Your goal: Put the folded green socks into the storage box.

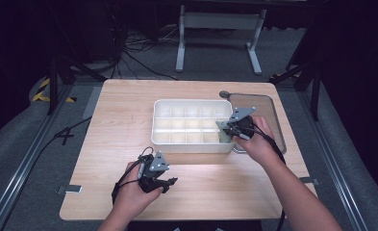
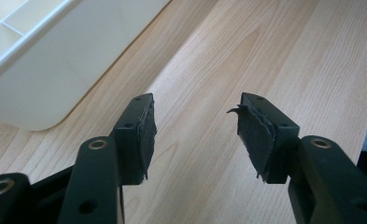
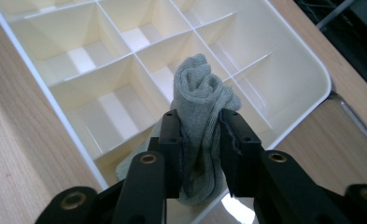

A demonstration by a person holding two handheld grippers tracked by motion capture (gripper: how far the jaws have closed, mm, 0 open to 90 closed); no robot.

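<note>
A pale wooden table (image 1: 129,110) carries a white divided organiser tray (image 1: 192,102), the fixed point of this scene, its three rows of compartments open to the high view and every one of them that can be seen bare. Just beyond the tray's far right corner lies a clear lid (image 1: 266,108), flat on the wood and touching or nearly touching the tray's end. At the tray's near right corner a person's right hand brings in the right gripper (image 1: 229,129), its jaws clamped on a rolled grey sock (image 3: 201,100); the right gripper view shows the roll pinched upright between the black pads, its coiled end standing above them and its lower end hanging over the corner compartment beside the tray's near wall. Whether the sock already touches the compartment floor cannot be told. Well in front of the tray's near wall, toward its left half, the left gripper (image 1: 170,183) rests low over bare wood, its jaws standing apart with nothing between the worn pads (image 2: 256,135). By the look of it the job is only beginning: one sock is picked up and poised at its slot but not yet released, the other compartments wait unfilled, and the lid is off to the side
</note>
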